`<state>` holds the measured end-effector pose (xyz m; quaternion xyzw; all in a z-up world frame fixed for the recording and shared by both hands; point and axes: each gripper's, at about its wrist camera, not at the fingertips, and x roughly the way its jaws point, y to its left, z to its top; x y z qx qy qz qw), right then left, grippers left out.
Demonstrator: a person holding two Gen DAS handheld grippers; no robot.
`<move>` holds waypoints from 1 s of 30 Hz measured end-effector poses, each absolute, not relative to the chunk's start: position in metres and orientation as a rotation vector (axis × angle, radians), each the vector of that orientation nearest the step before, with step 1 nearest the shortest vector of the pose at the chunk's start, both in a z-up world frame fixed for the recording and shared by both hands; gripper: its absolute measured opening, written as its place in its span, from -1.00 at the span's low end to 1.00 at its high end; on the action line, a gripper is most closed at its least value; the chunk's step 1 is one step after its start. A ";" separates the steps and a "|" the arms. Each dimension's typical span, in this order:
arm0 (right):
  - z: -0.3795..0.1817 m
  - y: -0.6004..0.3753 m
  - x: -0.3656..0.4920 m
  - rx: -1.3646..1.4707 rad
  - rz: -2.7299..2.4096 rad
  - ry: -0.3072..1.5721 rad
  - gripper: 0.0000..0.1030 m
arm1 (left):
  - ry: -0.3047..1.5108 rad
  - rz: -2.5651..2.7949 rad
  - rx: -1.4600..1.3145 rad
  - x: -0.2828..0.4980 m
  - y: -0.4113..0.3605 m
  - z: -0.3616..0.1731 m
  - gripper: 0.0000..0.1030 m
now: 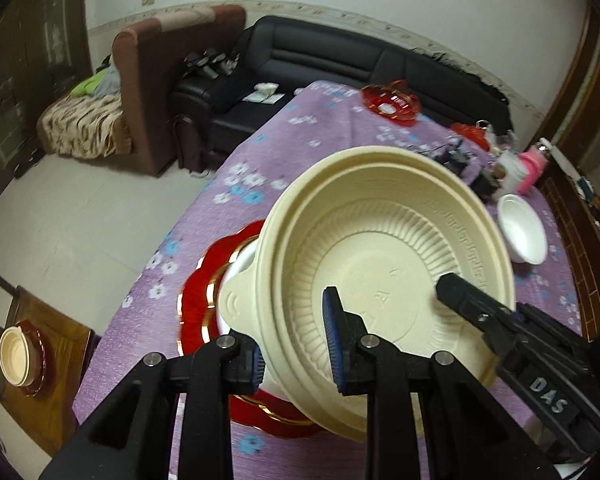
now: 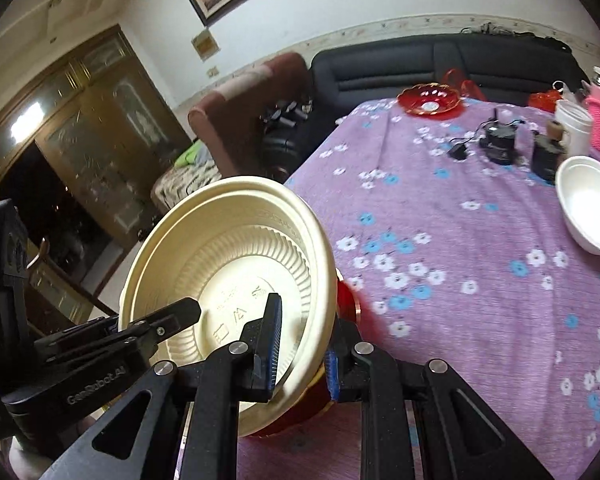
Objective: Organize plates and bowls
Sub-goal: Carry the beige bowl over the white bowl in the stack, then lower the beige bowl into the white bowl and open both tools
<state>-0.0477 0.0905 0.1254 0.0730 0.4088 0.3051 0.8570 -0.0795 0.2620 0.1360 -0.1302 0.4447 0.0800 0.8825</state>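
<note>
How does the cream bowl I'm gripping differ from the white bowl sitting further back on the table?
The cream bowl is ribbed inside with embossed marks; the white bowl is plain and smooth. The cream bowl is tilted and clamped at its rim by the left tool and right tool; the white bowl rests untouched on the purple tablecloth. The cream bowl looks wider. Both are round, pale and empty.

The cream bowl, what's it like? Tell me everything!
The cream bowl looks like thin moulded plastic, round, with a ribbed inside, a stepped rim and raised marks on its flat bottom. It is tilted and held above the purple tablecloth. Both grippers, left and right, pinch its rim. A red plate shows under it.
</note>
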 end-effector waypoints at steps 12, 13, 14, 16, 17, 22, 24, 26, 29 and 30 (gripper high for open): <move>0.107 0.116 -0.034 0.098 0.626 0.909 -0.59 | 0.947 0.186 -0.322 -0.077 0.280 0.116 -0.51; 0.106 0.117 -0.034 0.092 0.623 0.908 -0.59 | 0.944 0.188 -0.319 -0.075 0.279 0.116 -0.49; 0.105 0.119 -0.034 0.086 0.622 0.908 -0.59 | 0.939 0.194 -0.313 -0.076 0.279 0.117 -0.48; 0.104 0.122 -0.035 0.078 0.622 0.908 -0.59 | 0.928 0.209 -0.293 -0.078 0.278 0.120 -0.33; 0.103 0.126 -0.037 0.070 0.622 0.906 -0.59 | 0.923 0.222 -0.282 -0.079 0.278 0.121 -0.14; 0.102 0.135 -0.040 -0.003 0.608 0.875 -0.57 | 0.881 0.288 -0.248 -0.085 0.286 0.127 0.13; 0.103 0.137 -0.043 -0.007 0.606 0.870 -0.57 | 0.880 0.280 -0.284 -0.088 0.294 0.127 0.13; 0.103 0.137 -0.041 -0.001 0.606 0.867 -0.55 | 0.865 0.278 -0.310 -0.093 0.300 0.129 0.13; 0.101 0.137 -0.039 0.011 0.596 0.867 -0.10 | 0.848 0.270 -0.337 -0.101 0.305 0.131 0.14; 0.101 0.136 -0.039 0.023 0.592 0.856 0.08 | 0.840 0.264 -0.350 -0.105 0.306 0.132 0.14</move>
